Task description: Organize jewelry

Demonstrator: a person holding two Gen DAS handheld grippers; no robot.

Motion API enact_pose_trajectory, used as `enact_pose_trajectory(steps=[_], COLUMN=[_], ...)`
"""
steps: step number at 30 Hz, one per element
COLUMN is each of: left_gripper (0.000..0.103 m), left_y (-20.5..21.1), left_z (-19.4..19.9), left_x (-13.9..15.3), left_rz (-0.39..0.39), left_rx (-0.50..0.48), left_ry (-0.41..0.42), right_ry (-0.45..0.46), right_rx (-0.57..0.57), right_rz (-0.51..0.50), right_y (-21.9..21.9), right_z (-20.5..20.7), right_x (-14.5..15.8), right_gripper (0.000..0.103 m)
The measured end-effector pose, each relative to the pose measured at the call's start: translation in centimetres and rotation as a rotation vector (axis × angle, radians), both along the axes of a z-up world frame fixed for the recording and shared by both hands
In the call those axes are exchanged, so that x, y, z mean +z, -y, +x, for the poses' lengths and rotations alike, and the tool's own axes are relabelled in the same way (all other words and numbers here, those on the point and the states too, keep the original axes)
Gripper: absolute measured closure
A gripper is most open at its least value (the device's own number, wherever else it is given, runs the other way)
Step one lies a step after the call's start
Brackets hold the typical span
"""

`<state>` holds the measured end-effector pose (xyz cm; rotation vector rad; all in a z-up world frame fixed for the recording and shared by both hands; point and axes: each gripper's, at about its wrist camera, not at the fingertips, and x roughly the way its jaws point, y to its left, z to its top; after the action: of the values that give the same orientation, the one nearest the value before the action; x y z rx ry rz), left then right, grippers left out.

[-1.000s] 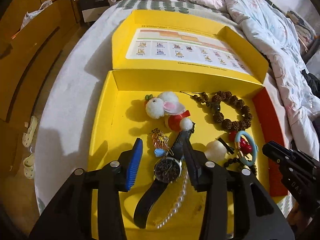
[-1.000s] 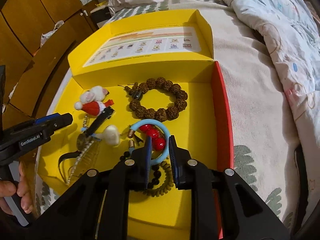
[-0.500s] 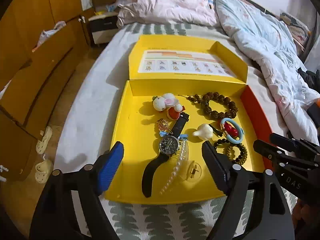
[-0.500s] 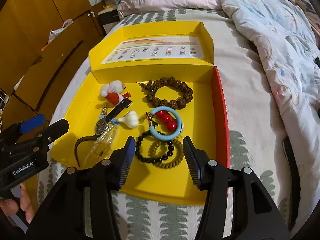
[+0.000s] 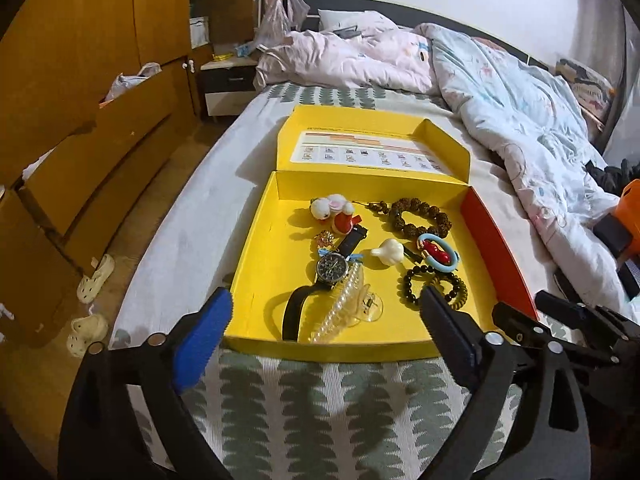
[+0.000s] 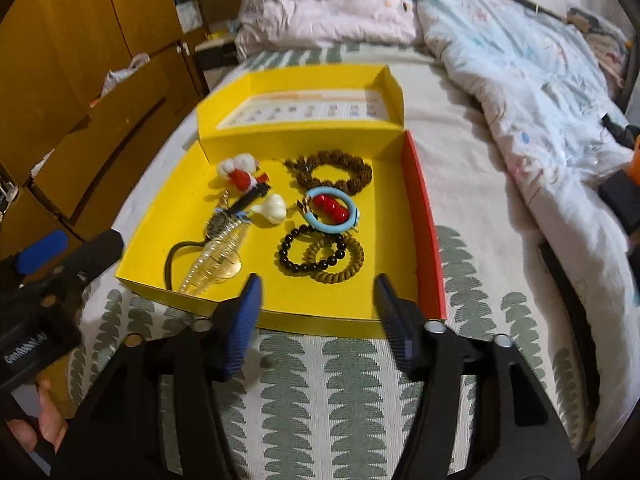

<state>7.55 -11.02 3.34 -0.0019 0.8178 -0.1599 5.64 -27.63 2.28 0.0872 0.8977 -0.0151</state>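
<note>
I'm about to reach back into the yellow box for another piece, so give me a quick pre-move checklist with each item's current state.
1. Left claw empty, jaws opening: ok.
2. Right claw empty, jaws opening: ok.
3. Both claws outside the yellow box, short of its near wall: ok.
4. Watch free to lift alone: not ok, the pearl strand lies against it.
5. Black bead bracelet separate from its neighbour: not ok, it overlaps the brown coil bracelet.
6. Blue ring loose from the red beads inside it: cannot tell.

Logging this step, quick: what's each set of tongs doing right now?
Left tongs: open and opening wider, holding nothing.
Right tongs: open and opening wider, holding nothing.
</note>
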Motion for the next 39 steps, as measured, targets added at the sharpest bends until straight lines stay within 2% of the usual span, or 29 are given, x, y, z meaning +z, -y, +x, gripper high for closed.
enact_pose_trajectory(steps=[2,6,13,17,21,32,39], left_gripper=[0.008,0.008,0.008,0.006,0.006,0.006,0.006], left_y=[-0.1,-0.1,-0.6,-0.4,-0.2,0.2,0.4], left_z=[-0.4,-1.1,-2.5,-3.1,-3.8,-4.9,-5.0], left_x=[-0.1,-0.3,0.1,0.6,0.8,1.4,1.2], left_rz=[0.000,0.018,0.003,0.039,0.075,0.079,0.093], left_rx=[0.008,0.020,0.040,0.045,0.045,0.043,0.053], left_ry=[0.005,0.020,0.046,0.074,0.114,0.148,0.162], right_ry=[0.043,0.048,0.065,0.079,0.084,0.128,0.126], right_rx=[-0.021,-0.029,-0.022,-0.011,0.009,0.009,0.027], right_rz=[-0.033,-0.031,-0.060,-0.069,-0.068,-0.067,-0.067], right_y=[-0.3,-0.5,-1.3,-1.7,-2.1,-2.0,-2.2], right_z=[-1.0,-2.2,-4.0,-4.7,-5.1,-5.8,-5.7], right_x=[0.4,0.2,-0.1,-0.5,-0.6,-0.4,-0.9], right_gripper=[0.032,0.025,0.023,0.019,0.018,0.017,0.016])
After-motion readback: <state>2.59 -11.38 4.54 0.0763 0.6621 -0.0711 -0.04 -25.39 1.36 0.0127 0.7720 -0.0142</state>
